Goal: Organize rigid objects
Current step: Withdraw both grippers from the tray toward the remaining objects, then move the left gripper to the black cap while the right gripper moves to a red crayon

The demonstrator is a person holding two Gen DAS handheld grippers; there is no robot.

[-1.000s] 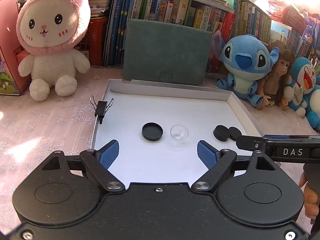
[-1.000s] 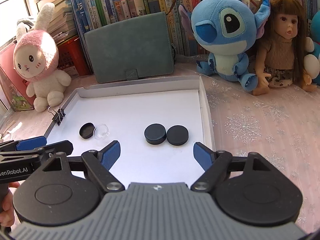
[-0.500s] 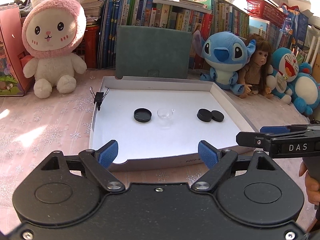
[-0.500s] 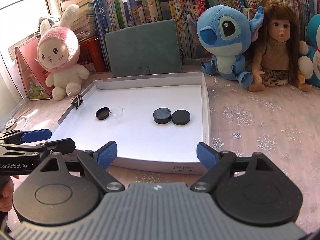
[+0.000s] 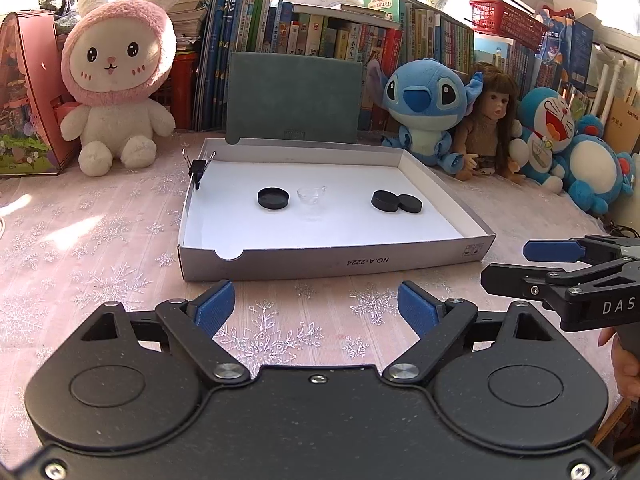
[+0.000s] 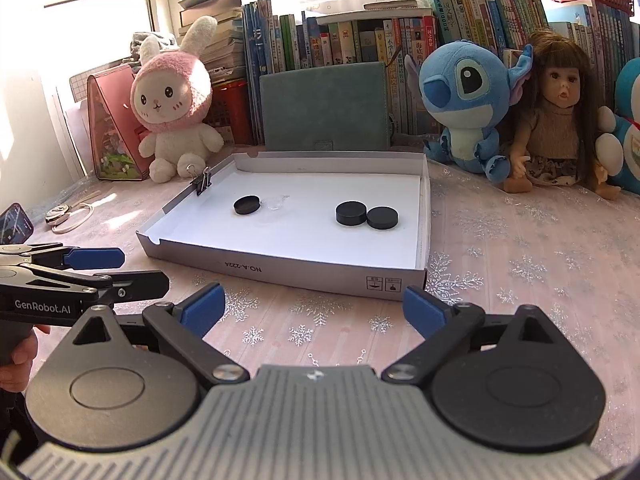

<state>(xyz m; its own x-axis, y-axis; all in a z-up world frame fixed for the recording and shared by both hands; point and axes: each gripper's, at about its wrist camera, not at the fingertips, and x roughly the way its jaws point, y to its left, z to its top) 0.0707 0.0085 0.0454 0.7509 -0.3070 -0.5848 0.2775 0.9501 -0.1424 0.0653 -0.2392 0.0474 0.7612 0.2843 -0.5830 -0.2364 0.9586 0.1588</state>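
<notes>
Here, both tools empty: left tool (image 5: 316, 308) spread, right tool (image 6: 314, 310) opening; tray (image 5: 336, 264) reads "NO.A-2224".

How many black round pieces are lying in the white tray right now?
3. One black lid lies left of centre, beside the clear cup. Two black discs sit touching each other toward the right side of the tray. Nothing appears hidden.

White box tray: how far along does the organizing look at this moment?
Done: the white box tray holds two black round pieces touching, a black lid and a clear dish. In hand: nothing; the left gripper is open, the right gripper opening, both empty above the tablecloth. Left: nothing obvious; the lid still lies beside the dish.
</notes>
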